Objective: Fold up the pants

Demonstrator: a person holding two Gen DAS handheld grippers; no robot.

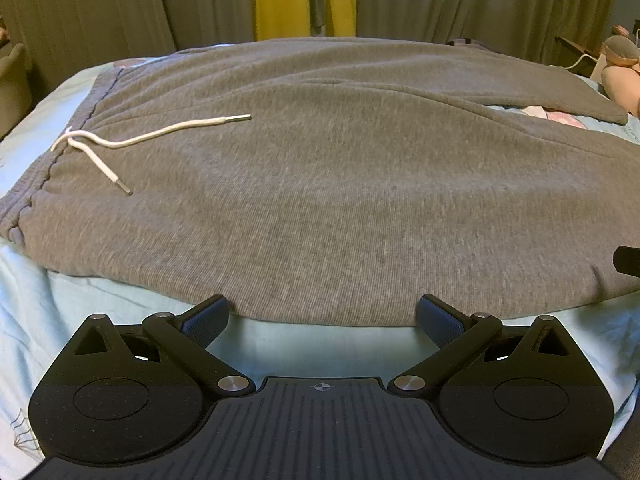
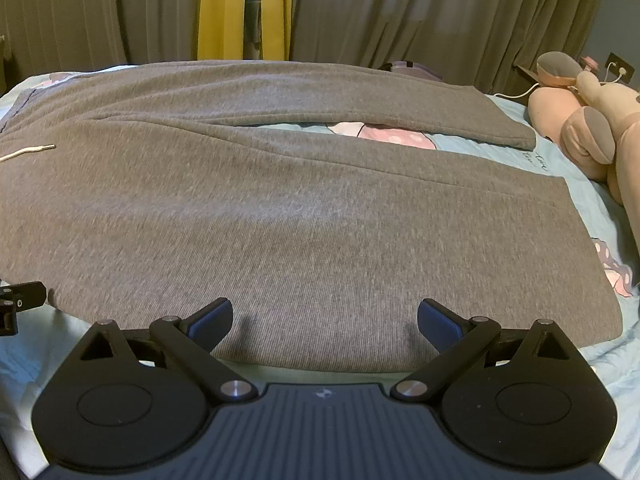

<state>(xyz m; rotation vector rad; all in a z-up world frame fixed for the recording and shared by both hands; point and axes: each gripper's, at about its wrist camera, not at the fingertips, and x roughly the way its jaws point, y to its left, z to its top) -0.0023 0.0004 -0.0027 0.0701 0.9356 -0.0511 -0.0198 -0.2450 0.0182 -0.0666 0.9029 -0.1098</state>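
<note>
Grey sweatpants lie spread flat across the bed, waistband at the left with a white drawstring on top. The two legs run to the right and part slightly, showing sheet between them. My left gripper stands open at the near edge of the pants, nothing between its fingers. Over the near leg's edge my right gripper is open too, its fingertips above the fabric. Each gripper shows at the rim of the other's view.
A pale blue bed sheet with pink prints lies under the pants. A pink and grey plush toy rests at the right by a white cable. Grey and yellow curtains hang behind the bed.
</note>
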